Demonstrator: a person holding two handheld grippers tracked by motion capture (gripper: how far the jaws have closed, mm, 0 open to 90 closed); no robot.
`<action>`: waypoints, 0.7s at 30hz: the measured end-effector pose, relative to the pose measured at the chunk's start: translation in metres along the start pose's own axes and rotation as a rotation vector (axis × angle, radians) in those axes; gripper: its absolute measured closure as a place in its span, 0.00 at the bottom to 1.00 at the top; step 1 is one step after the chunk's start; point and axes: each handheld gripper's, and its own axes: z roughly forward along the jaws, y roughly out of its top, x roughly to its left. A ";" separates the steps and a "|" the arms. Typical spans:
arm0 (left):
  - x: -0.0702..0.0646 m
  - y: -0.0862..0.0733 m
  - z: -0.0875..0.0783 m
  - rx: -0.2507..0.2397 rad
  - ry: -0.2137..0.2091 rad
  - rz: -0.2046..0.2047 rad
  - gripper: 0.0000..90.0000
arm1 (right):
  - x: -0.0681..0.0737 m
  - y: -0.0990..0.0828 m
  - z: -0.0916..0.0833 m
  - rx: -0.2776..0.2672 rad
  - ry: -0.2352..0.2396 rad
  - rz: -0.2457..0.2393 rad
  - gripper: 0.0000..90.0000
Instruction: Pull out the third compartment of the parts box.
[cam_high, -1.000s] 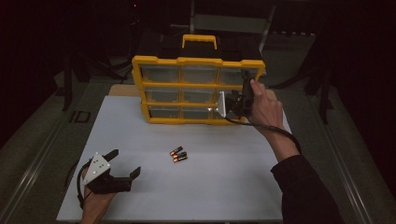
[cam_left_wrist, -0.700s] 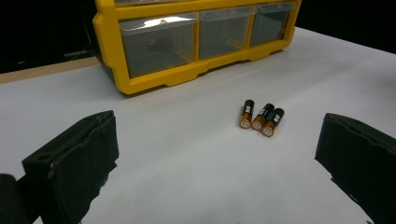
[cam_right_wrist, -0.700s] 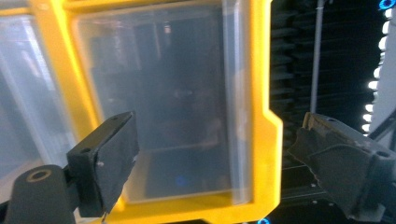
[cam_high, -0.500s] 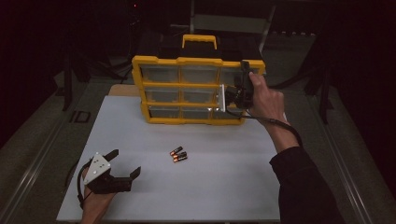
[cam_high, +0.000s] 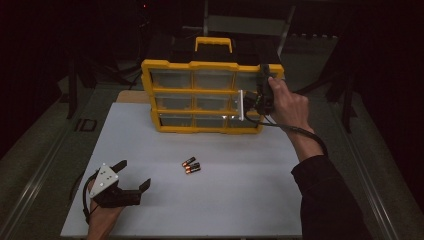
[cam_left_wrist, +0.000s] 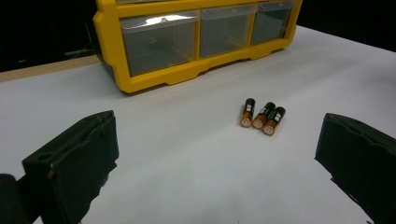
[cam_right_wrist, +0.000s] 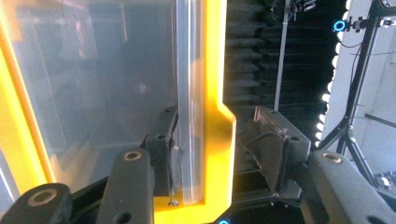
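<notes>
Left gripper rested on the counter, fingers spread and empty, batteries lying loose just ahead. Farther back, right gripper had just been closing its fingers around the yellow organizer's right edge and a part-open drawer, one pad touching, not yet clamped. Batteries weren't stowed yet.

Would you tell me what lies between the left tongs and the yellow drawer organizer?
Three batteries lie side by side on the white table, between the open left tongs and the yellow drawer organizer, seen in the left gripper view.

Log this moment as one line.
right gripper: fingers just closing, organizer edge between | left gripper: open, idle | batteries: loose
</notes>
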 end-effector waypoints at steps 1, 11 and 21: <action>0.000 0.000 0.000 0.000 0.000 0.000 0.00 | 0.001 -0.001 0.000 0.007 -0.005 -0.007 0.59; 0.000 0.000 0.000 0.000 0.000 -0.001 0.00 | 0.002 -0.005 -0.003 0.017 -0.018 -0.015 0.59; -0.001 0.000 0.001 0.001 0.000 -0.002 0.00 | -0.002 -0.005 -0.015 -0.012 0.032 -0.051 0.71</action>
